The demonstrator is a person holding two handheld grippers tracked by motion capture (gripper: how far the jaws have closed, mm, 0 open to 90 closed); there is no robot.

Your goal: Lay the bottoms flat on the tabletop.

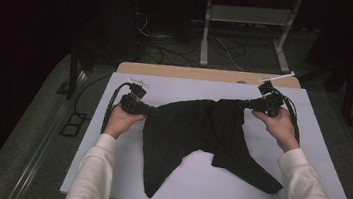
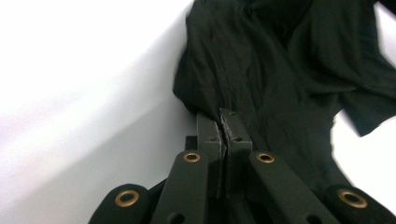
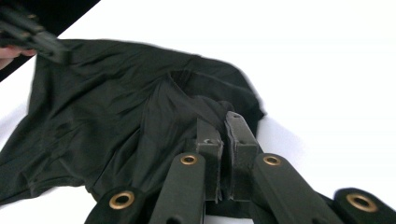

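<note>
Two grippers pinch the black garment (image 1: 201, 132): the left gripper (image 1: 152, 110) is clamped on one upper corner, the right gripper (image 1: 249, 104) on the other. Cloth could slip from either thin pinch if pulled apart hard. Its top edge stretches crosswise above the worktop (image 1: 324, 197), while its lower ends trail toward the person.

No legible text anywhere.
</note>
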